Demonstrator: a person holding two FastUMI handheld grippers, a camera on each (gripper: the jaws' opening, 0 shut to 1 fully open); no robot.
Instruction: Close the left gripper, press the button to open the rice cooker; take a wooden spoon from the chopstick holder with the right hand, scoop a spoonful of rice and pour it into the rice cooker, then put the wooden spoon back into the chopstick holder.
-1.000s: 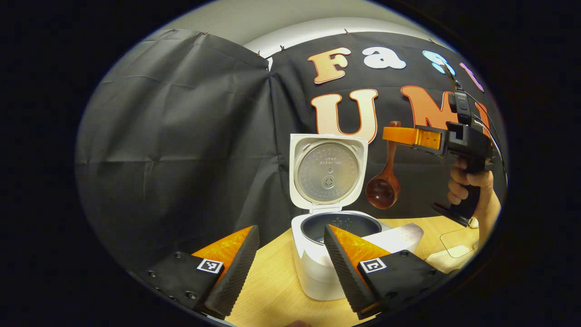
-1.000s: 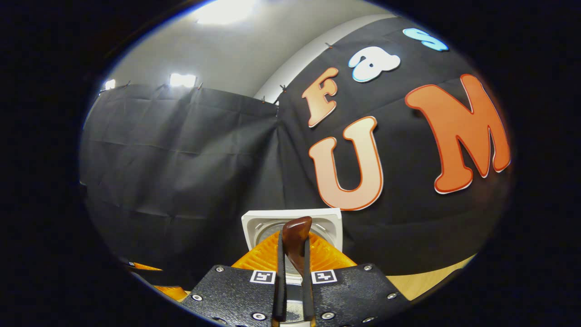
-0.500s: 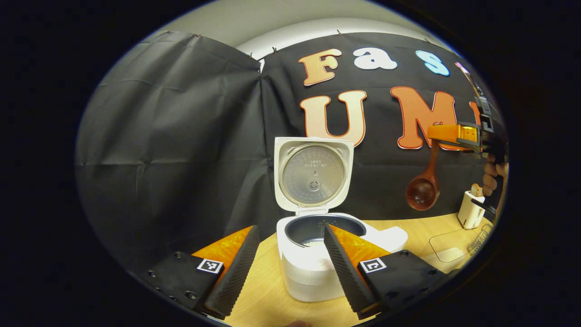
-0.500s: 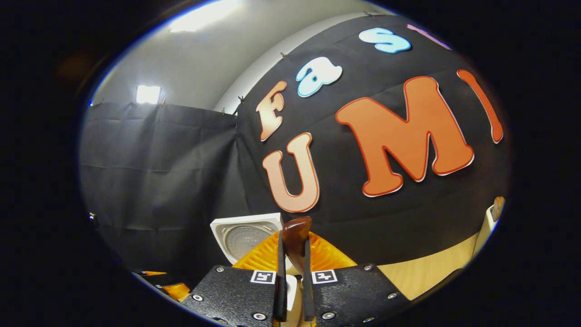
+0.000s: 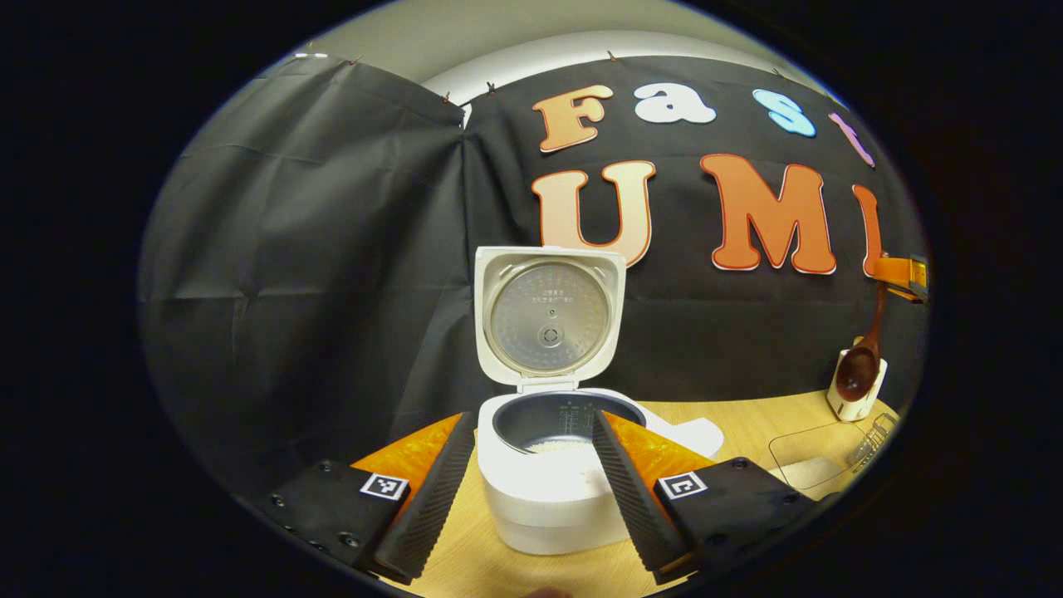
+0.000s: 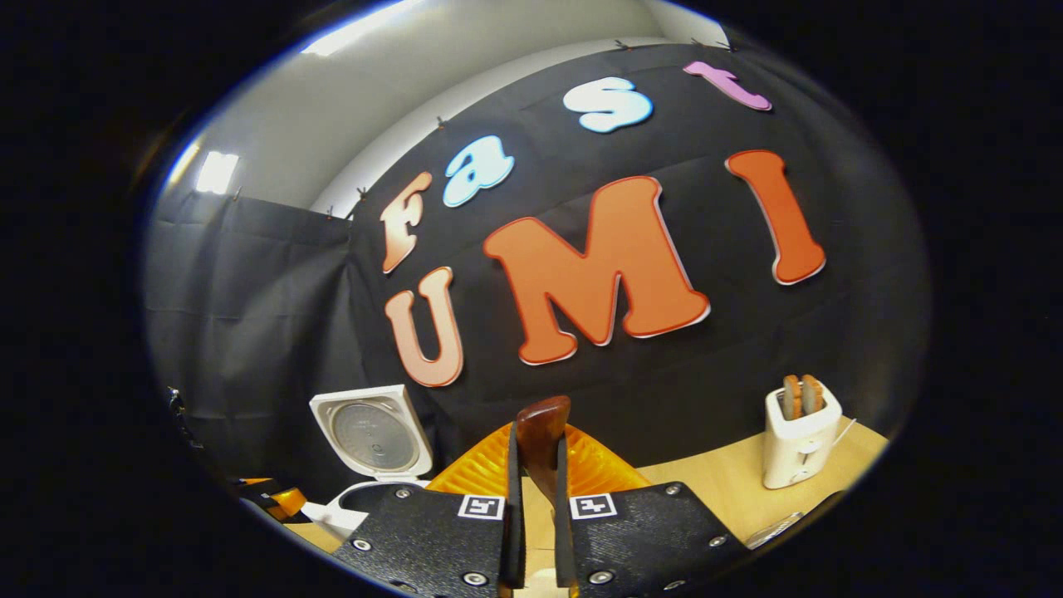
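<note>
Wooden spoon (image 5: 860, 365) hangs near-vertical, long axis up-down, bowl at the bottom and handle end (image 6: 541, 432) uppermost, clamped between the closed-in fingers of the right gripper (image 6: 536, 531); in the left gripper view it sits far right, bowl in front of the white chopstick holder (image 5: 855, 399). Rice cooker (image 5: 552, 477) stands on the light wooden table (image 5: 731, 415), lid (image 5: 548, 316) upright and open, white rice in the dark inner pot; left gripper (image 5: 531, 490) has its fingers spread apart, holding nothing. Black cloth walls the booth, a pale ceiling above; small print on the lid's inner plate is too fine to read.
</note>
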